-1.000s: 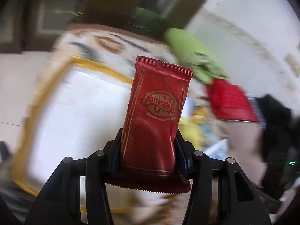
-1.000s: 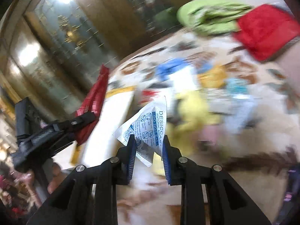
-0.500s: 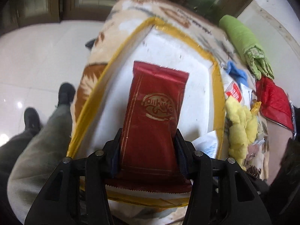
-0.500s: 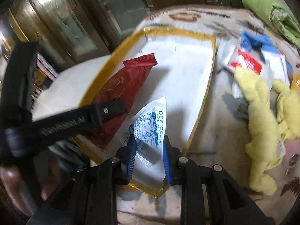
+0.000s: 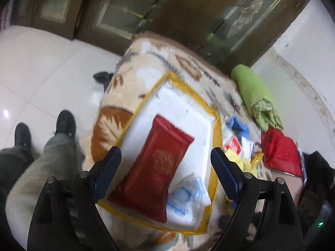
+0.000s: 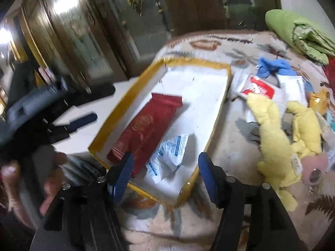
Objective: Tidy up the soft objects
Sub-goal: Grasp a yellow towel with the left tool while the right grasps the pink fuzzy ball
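Observation:
A red foil packet [image 5: 153,167] lies in the white tray with a yellow rim [image 5: 217,129]; it also shows in the right wrist view [image 6: 144,127]. A white desiccant packet [image 6: 169,156] lies beside it in the tray [image 6: 209,117], and shows blurred in the left wrist view [image 5: 186,198]. My left gripper [image 5: 165,167] is open above the red packet. My right gripper [image 6: 164,173] is open above the desiccant packet. The left gripper also shows blurred at the left of the right wrist view [image 6: 83,106].
The tray sits on a leaf-patterned blanket [image 6: 230,46]. To its right lie a yellow plush toy [image 6: 276,138], white and red packets [image 6: 259,87], a blue cloth [image 6: 272,67], a green rolled cloth [image 6: 299,33] and a red pouch [image 5: 280,150]. The person's legs [image 5: 52,156] are at left.
Both grippers opened and let go: the red packet and the desiccant packet now lie in the tray. Both grippers have pulled back and up from the tray.

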{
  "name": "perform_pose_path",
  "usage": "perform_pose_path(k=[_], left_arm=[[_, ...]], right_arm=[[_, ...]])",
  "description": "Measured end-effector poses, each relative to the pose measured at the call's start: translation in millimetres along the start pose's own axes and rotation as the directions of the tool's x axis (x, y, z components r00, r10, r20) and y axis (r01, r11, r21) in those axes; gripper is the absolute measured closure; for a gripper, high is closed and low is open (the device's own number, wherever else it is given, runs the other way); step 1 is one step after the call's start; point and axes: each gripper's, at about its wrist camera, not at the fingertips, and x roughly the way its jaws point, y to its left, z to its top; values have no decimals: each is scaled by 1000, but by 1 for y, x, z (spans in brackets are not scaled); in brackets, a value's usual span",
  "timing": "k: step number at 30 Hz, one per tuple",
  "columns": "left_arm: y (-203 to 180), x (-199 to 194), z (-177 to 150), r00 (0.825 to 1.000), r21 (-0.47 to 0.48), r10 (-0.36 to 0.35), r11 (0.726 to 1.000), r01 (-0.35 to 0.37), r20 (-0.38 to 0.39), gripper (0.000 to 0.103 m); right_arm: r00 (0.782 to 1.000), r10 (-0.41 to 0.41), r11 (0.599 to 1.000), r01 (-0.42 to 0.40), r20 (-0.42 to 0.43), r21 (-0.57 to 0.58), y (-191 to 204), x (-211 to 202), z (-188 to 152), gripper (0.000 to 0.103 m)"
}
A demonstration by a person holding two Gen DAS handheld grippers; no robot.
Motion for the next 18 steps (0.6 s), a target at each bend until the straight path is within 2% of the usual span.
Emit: perform_pose_path(k=[2,5,7,8,9,11,14,16,18], left_arm=[[-8,2,-3,1000,26,-21,999,22,-18,15],[-31,-1,-9,998,62,-63,996,63,-7,15],[-51,7,-15,999,66,-38,997,38,-10,15],[-64,15,-19,1000,82,3,997,-1,-26,15],[-80,26,-23,998,121,16,993,-8,-62,15],[-107,45,-31,991,205,-8,978,36,-137,15],[-144,69,-46,983,314,15,948,45,-185,15],[-163,98,-54,961,366,70,930,33,-266,15],[-168,119,-58,941,372,104,928,25,-321,16]], right_arm=[[1000,18,999,-18,18,31,-14,-15,-1,39],[999,22,996,-25,42,83,-46,-36,-3,39],[1000,-2,992,-1,25,128,-70,-46,-4,39],[1000,-15,987,11,27,158,-83,-51,-5,39],[999,-39,983,33,34,183,-98,-57,-7,39],[997,-73,972,69,12,225,-120,-64,-11,39],[995,-98,941,96,-11,326,-157,-67,-15,39],[988,-152,920,152,-28,361,-175,-67,-16,39],[985,-167,908,172,-47,382,-187,-64,-19,39]])
